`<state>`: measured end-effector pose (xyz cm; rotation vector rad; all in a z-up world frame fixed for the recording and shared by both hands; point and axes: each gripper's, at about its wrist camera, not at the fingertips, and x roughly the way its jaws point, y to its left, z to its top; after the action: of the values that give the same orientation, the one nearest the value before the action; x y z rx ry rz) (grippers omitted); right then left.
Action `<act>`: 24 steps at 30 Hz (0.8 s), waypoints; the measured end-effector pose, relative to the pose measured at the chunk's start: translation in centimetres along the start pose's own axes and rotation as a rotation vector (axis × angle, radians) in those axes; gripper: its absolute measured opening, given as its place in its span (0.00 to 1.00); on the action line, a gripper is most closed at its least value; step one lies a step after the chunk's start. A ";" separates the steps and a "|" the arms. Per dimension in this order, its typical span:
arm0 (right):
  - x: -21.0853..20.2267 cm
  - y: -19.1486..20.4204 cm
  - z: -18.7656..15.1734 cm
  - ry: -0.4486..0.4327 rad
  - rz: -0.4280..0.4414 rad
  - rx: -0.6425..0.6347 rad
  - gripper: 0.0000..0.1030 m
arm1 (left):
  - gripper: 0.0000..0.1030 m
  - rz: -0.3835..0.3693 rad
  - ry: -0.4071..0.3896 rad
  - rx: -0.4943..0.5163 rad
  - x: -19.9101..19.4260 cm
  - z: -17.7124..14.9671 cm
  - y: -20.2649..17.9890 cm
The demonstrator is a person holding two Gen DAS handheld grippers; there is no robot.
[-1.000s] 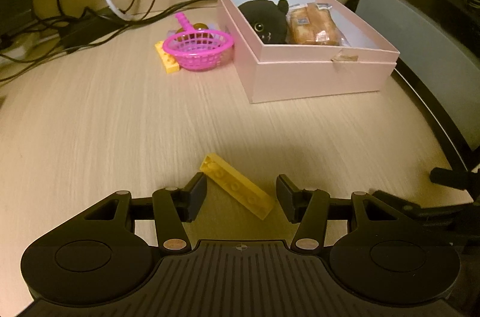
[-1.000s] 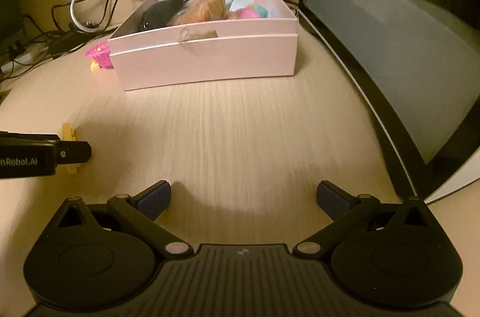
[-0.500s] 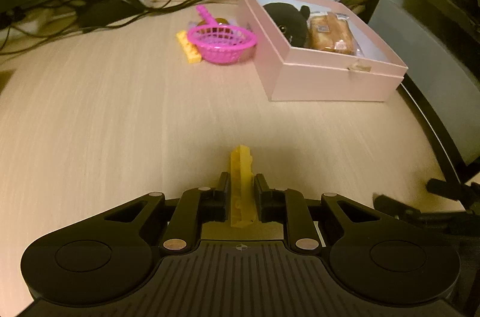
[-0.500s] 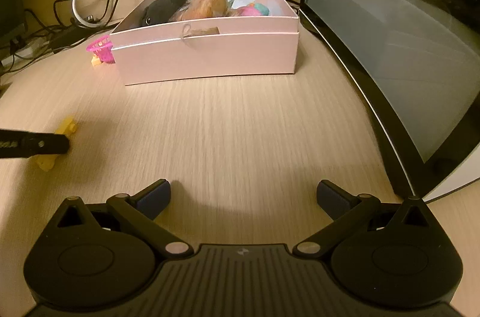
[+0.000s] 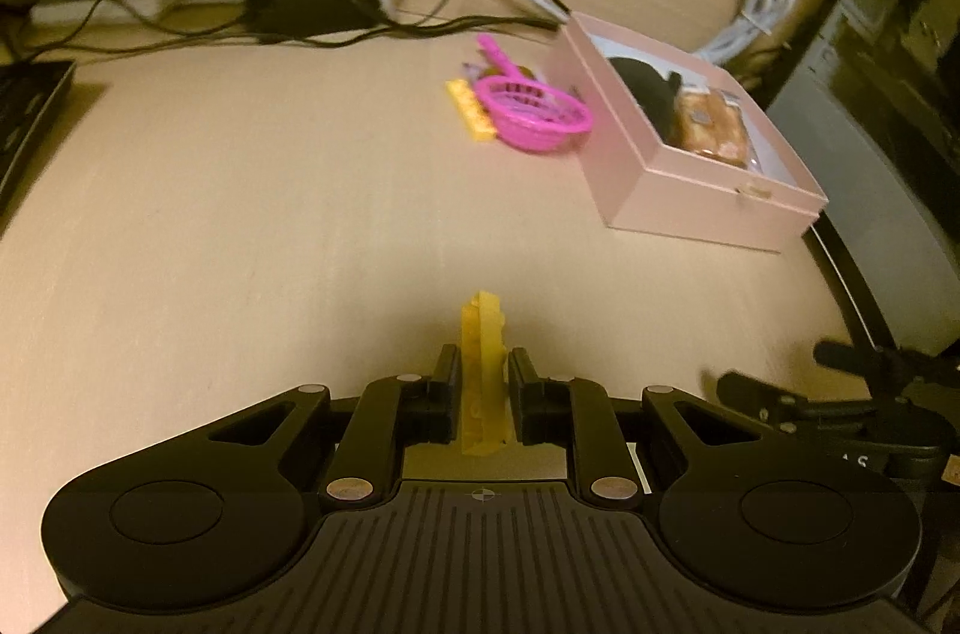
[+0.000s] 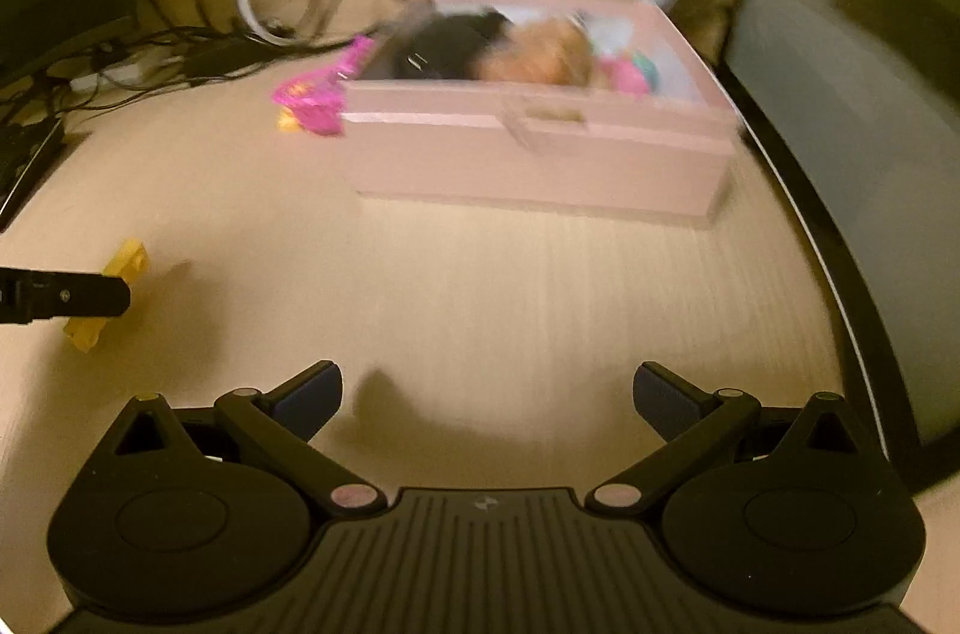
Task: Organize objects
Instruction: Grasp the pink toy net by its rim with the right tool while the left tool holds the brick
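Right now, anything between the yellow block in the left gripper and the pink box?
Nothing visible. The left gripper is shut on the yellow block, and only bare table lies between it and the pink box. The pink basket sits beside the box's left wall, off that line.

The whole right wrist view is smeared — the open pink cardboard box (image 6: 540,154) has soft edges, and the things inside it are only dark, orange and pink blobs. The pink plastic basket (image 6: 312,100) is half hidden behind that box. The long yellow toy brick (image 5: 482,376) has its middle covered by the left tongs (image 5: 483,394) — only its ends show.
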<state>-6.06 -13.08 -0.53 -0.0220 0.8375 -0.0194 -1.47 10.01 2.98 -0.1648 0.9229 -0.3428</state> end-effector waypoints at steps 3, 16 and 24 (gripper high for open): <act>-0.4 1.8 0.9 -0.040 0.004 -0.068 1.00 | 0.19 -0.001 -0.004 -0.029 -0.5 -0.1 1.2; 0.6 8.2 3.9 -0.093 0.034 -0.218 0.99 | 0.19 0.005 -0.042 -0.138 -2.7 -0.5 5.1; 3.5 12.2 9.8 -0.164 -0.015 -0.334 0.84 | 0.19 -0.005 -0.044 -0.158 -3.3 -0.9 6.1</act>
<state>3.65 -0.85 3.07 -0.3404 0.6695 0.1070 -2.73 16.90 3.17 -0.3182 0.9060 -0.2701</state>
